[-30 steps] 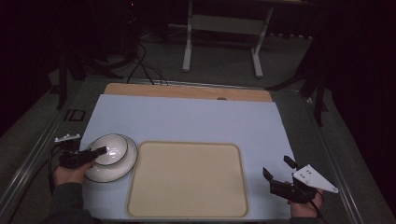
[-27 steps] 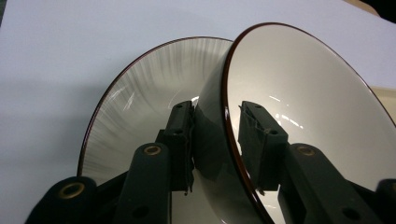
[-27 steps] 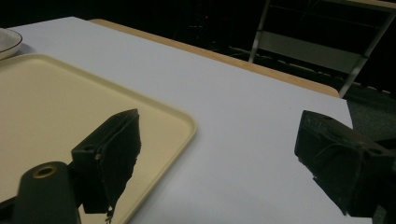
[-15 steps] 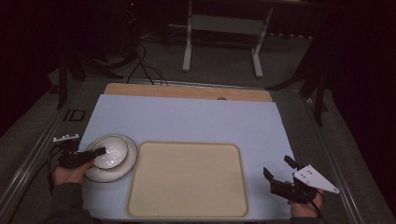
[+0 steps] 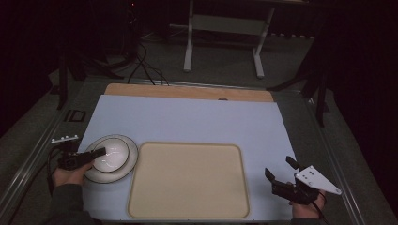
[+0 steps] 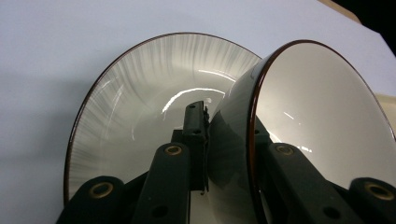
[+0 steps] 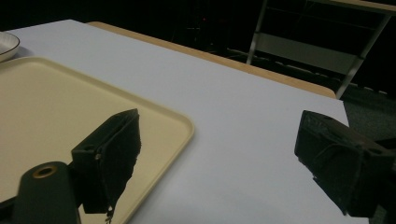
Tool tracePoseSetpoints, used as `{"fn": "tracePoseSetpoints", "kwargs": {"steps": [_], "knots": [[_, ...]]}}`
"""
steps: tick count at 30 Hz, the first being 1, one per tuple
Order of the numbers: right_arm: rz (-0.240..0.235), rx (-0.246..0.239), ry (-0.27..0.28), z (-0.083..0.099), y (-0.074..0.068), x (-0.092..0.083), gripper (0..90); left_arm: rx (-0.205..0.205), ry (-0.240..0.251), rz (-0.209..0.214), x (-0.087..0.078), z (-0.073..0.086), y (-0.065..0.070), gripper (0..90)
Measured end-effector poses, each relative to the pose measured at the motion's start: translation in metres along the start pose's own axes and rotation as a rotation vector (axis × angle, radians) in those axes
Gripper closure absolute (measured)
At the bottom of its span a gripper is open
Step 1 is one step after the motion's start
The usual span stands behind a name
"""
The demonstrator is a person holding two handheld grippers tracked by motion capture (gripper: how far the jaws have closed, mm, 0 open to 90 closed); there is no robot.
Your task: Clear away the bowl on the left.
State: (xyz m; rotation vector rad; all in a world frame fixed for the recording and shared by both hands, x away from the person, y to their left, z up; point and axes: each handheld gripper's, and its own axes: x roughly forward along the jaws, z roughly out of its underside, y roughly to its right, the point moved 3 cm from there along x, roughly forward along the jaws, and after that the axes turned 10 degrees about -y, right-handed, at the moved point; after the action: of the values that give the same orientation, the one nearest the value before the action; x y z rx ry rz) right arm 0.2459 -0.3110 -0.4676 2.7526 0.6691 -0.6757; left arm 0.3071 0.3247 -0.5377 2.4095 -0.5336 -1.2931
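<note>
— What have the tongs got?

— My left gripper [image 5: 96,153] is clenched on the near-left rim of a white bowl [image 5: 111,154] with a dark edge. In the left gripper view one jaw lies inside the bowl [image 6: 322,116] and the other outside its wall, with the rim pinched between them. My right gripper [image 5: 278,174] holds nothing; its jaws are spread wide over bare tabletop at the near right.

— Where does the bowl sit?

— On a streaked grey plate [image 5: 126,165] at the near left of the pale blue table mat [image 5: 197,119]. From above, the bowl looks seated in the plate. In the left gripper view it stands tilted against the plate [image 6: 140,98], and I cannot tell whether its foot touches.

— What is around it?

— A cream tray [image 5: 187,180], empty, lies just right of the plate, between my two hands. The plate's rim is very close to the tray's left edge; I cannot tell whether they touch. A strip of wooden tabletop [image 5: 187,91] shows beyond the mat, and a metal stand [image 5: 223,37] with loose cables [image 5: 141,65] is on the dark floor further off.

— Does the right gripper view add anything?

— It shows the tray's [image 7: 56,102] rounded corner and raised lip close up, and a sliver of the plate [image 7: 7,44] at the far left.
</note>
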Motion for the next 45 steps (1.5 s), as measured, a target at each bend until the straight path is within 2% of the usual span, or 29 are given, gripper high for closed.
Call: {"fn": "tracePoseSetpoints", "kwargs": {"steps": [12, 21, 29, 40, 42, 43, 45], "knots": [[0.003, 0.004, 0.004, 0.000, 0.000, 0.000, 14.1, 0.006, 0.001, -0.016, -0.001, 0.000, 0.002, 78.5], [0.004, 0.003, 0.006, 0.000, 0.001, 0.000, 14.1, -0.004, 0.039, 0.000, -0.007, -0.001, 0.006, 78.4], [0.005, 0.005, 0.005, 0.000, 0.001, 0.000, 14.1, 0.003, 0.079, 0.012, -0.014, -0.003, 0.013, 78.3], [0.008, 0.006, 0.007, 0.000, 0.001, -0.001, 14.1, 0.062, 0.142, 0.042, -0.025, -0.010, 0.039, 77.9], [0.008, 0.007, 0.006, 0.000, 0.001, -0.001, 14.1, 0.062, 0.142, 0.042, -0.025, -0.010, 0.039, 77.8], [0.008, 0.006, 0.007, 0.000, 0.001, -0.001, 14.1, 0.064, 0.161, 0.052, -0.028, -0.011, 0.044, 77.9], [0.008, 0.007, 0.006, 0.000, 0.001, -0.001, 14.1, 0.069, 0.171, 0.057, -0.030, -0.012, 0.047, 77.8]]}}
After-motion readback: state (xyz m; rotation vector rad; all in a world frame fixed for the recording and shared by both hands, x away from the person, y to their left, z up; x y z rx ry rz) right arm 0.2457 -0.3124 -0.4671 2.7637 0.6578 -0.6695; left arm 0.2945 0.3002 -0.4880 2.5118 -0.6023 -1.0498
